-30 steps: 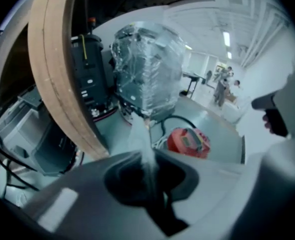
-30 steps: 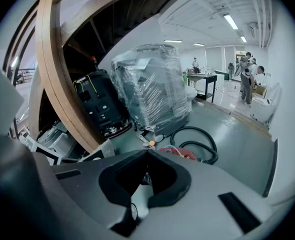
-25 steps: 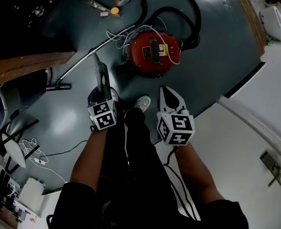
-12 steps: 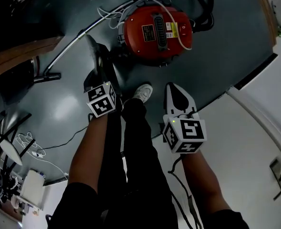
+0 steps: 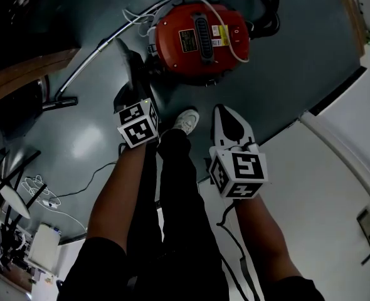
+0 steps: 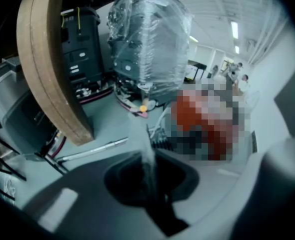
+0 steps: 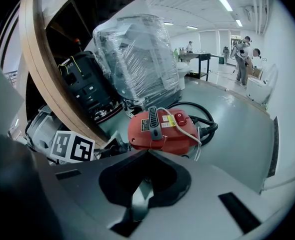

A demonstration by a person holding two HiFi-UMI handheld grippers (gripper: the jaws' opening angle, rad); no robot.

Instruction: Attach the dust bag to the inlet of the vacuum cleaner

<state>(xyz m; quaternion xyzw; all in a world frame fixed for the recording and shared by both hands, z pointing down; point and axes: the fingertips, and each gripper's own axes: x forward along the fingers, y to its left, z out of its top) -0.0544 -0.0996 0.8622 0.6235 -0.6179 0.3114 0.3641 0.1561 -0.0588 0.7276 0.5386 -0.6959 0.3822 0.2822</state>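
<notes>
Fingers of the left gripper (image 6: 146, 156) are pressed together with nothing between them, and those of the right gripper (image 7: 147, 154) are likewise closed and empty. Both pairs point steeply down at the floor (image 5: 298, 55). The red vacuum cleaner (image 5: 197, 39) stands on the floor just ahead of the fingertips, a little right of the left pair and beyond the right pair, touched by neither. A white cord (image 5: 238, 46) lies over its top, and a black hose (image 5: 268, 8) curls past its far side. A metal wand (image 5: 88, 64) runs along the floor left of the left fingers. The person's shoe (image 5: 186, 121) sits between the two pairs.
</notes>
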